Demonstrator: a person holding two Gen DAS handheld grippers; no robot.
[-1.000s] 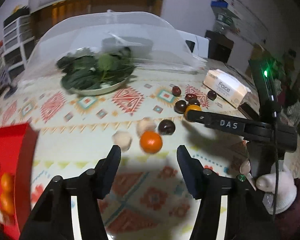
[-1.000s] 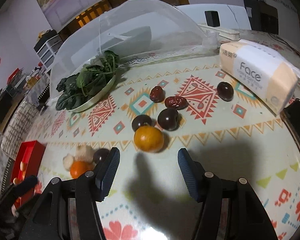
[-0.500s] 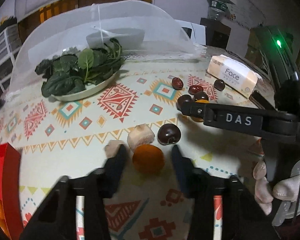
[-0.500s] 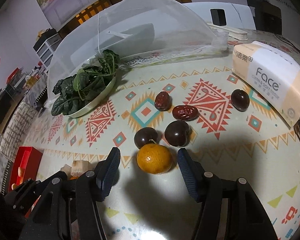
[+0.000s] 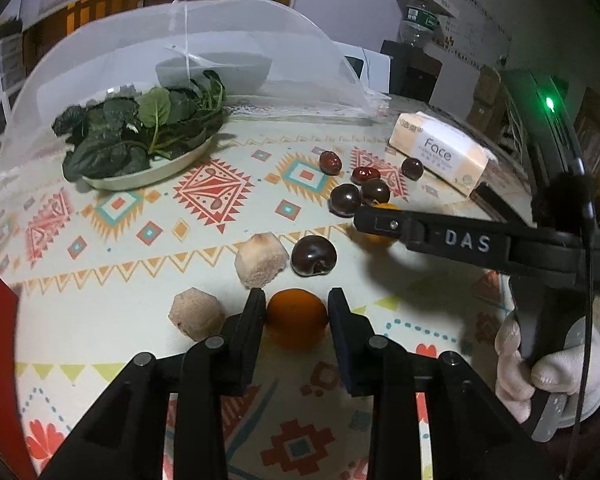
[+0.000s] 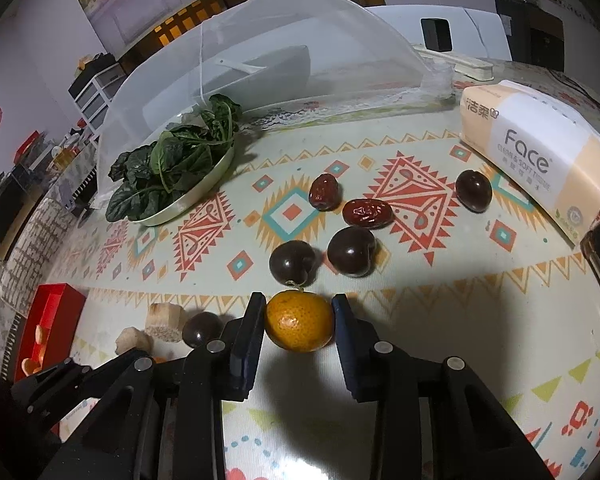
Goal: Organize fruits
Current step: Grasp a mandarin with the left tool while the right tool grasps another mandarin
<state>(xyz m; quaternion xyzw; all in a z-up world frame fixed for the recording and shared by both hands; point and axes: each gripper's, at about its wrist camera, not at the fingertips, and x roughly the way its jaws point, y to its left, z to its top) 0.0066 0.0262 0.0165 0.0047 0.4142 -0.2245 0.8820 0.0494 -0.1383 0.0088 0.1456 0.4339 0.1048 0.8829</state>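
A small orange [image 5: 296, 322] lies on the patterned tablecloth between the pads of my left gripper [image 5: 296, 300], which press on both its sides. Another orange [image 6: 299, 322] sits between the pads of my right gripper [image 6: 299, 304]; its jaws are closing and touch the fruit's flanks. Dark plums [image 6: 293, 261] [image 6: 352, 251] [image 5: 313, 255] and red dates [image 6: 367, 213] lie just beyond. Two beige chunks [image 5: 261, 259] [image 5: 197, 313] rest left of the left gripper. A red box [image 6: 56, 312] holding orange pieces stands at the far left.
A plate of spinach [image 5: 140, 172] sits under the raised edge of a mesh food cover [image 5: 204, 40] at the back. A tissue pack [image 6: 540, 160] lies at the right rear. A gloved hand [image 5: 540, 360] holds the right gripper's handle at the table's right edge.
My left gripper came forward and down around its orange and its jaws narrowed onto it. The right gripper's jaws also drew in onto the other orange, from wide apart.
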